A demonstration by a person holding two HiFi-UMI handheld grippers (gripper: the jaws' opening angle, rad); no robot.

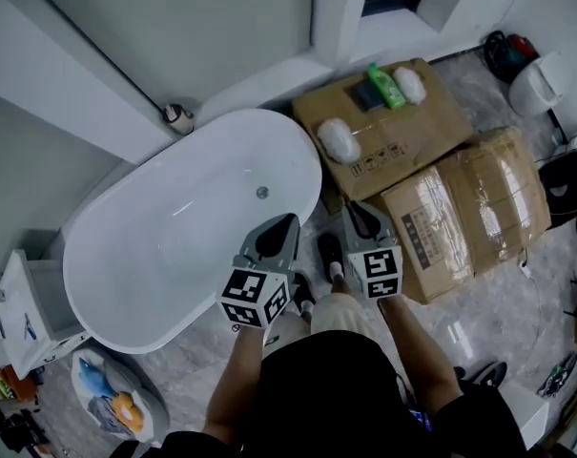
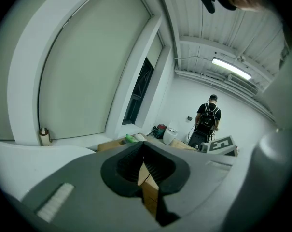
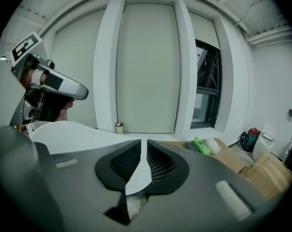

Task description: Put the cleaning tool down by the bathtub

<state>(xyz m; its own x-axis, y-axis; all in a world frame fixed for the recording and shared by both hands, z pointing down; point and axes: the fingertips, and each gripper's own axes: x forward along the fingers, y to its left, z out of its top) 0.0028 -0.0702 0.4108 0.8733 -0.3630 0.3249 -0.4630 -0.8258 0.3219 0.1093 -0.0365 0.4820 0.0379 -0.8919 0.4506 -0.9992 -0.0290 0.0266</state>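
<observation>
The white bathtub (image 1: 116,284) fills the middle left of the head view. A white fluffy cleaning pad (image 1: 340,139) lies on a flat cardboard box (image 1: 431,127) beside the tub's far end. A second white pad (image 1: 409,84) lies further back on that box. My left gripper (image 1: 288,219) hovers over the tub's right rim, its jaws shut (image 2: 143,146) with nothing in them. To its right, my right gripper (image 1: 357,206) hangs above the floor in front of the box. Its jaws (image 3: 146,143) stand a narrow slit apart, and nothing is between them.
A green bottle (image 1: 386,86) and a dark sponge (image 1: 368,94) share the flat box. A taped carton (image 1: 469,208) sits at the right. A small bottle (image 1: 178,115) stands on the window ledge. A person with a backpack (image 2: 207,122) stands far off. Clutter (image 1: 107,394) sits by the tub's near end.
</observation>
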